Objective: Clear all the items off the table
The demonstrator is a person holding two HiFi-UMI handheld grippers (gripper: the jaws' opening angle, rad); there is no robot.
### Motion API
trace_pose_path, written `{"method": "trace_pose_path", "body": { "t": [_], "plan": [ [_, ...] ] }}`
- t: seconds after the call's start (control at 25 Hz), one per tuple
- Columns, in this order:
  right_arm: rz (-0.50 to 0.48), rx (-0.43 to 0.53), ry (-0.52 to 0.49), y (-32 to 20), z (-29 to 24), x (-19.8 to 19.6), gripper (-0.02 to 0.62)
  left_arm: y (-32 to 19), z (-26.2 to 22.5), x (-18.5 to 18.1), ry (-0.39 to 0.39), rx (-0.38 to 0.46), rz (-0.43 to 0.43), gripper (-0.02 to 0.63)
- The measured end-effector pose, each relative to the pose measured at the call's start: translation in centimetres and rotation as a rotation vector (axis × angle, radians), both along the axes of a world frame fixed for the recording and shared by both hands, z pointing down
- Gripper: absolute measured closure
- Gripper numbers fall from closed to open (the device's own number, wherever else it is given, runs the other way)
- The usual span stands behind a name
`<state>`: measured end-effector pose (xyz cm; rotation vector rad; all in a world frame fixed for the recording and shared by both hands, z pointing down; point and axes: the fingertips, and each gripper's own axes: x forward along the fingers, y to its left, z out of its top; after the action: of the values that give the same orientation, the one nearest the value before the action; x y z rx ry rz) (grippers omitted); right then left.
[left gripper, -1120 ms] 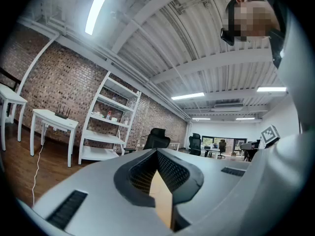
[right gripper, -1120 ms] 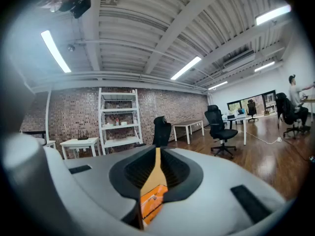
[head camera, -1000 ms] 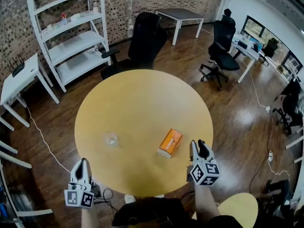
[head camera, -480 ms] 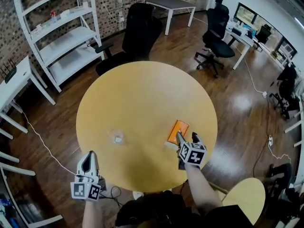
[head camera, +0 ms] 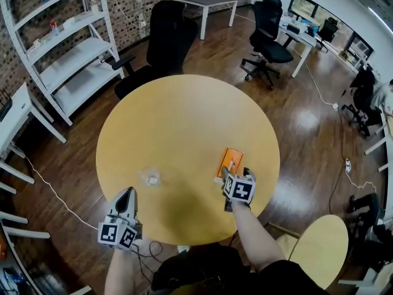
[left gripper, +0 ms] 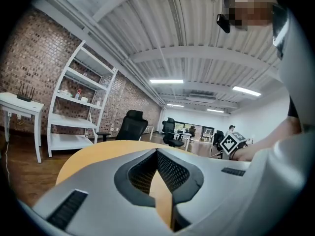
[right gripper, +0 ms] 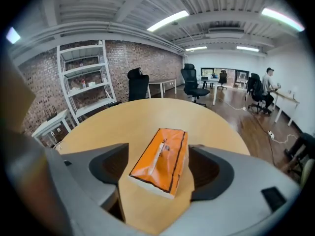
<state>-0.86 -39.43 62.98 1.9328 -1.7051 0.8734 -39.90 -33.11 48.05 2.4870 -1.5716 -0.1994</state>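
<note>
Right gripper, jaws just opening wide, straddles the orange tissue pack, lying lengthwise straight ahead; nothing gripped yet.

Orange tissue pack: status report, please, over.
Left tool shut and empty. Right tool, jaws just opening, straddles orange tissue pack, no grip yet. Nothing blocks; small clear item lies apart on round table.

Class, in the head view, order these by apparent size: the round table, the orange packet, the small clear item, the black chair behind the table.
Largest to smallest:
1. round table
2. black chair, though it stands farther away
3. orange packet
4. small clear item
</note>
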Motion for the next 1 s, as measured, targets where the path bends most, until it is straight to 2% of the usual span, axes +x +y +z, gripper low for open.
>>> {"method": "trace_pose_path", "body": {
  "t": [0.04,0.12,0.16,0.28,0.44,0.52,0.64,0.72,0.8,1.0],
  "plan": [
    [0.009,-0.018,-0.027,-0.2,0.6,-0.4,0.192,-0.2,0.1,0.0,0.008,-0.007,-0.001,0.604],
    [0.016,-0.049,-0.050,-0.9,1.6,-0.9,0.182,-0.3,0.1,0.0,0.030,-0.020,-0.011,0.604],
    [0.020,-0.076,-0.047,-1.2,2.3,-0.8,0.121,-0.2,0.0,0.1,0.042,-0.026,-0.016,0.604],
    [0.059,-0.144,-0.017,-2.0,4.0,0.5,0.120,-0.2,-0.2,-0.1,0.060,-0.044,-0.026,0.604],
    [0.085,-0.152,-0.008,-4.1,5.0,1.6,0.118,-0.4,1.0,-1.2,0.068,-0.083,-0.059,0.604],
    [0.078,-0.168,-0.039,-4.7,5.8,1.5,0.072,-0.3,1.7,-1.3,0.066,-0.110,-0.072,0.604],
    [0.076,-0.237,-0.116,-4.1,7.7,0.2,0.072,0.0,3.1,-1.1,0.052,-0.156,-0.080,0.604],
    [0.067,-0.200,-0.106,-4.9,7.4,-0.3,0.072,0.1,3.7,-1.1,0.051,-0.178,-0.083,0.604],
    [0.062,-0.209,-0.104,-4.7,7.9,-0.4,0.072,0.2,4.1,-1.0,0.056,-0.190,-0.090,0.604],
    [0.046,-0.212,-0.197,-3.8,8.8,0.2,0.118,0.5,4.6,-0.8,0.080,-0.201,-0.108,0.604]
  ]
}}
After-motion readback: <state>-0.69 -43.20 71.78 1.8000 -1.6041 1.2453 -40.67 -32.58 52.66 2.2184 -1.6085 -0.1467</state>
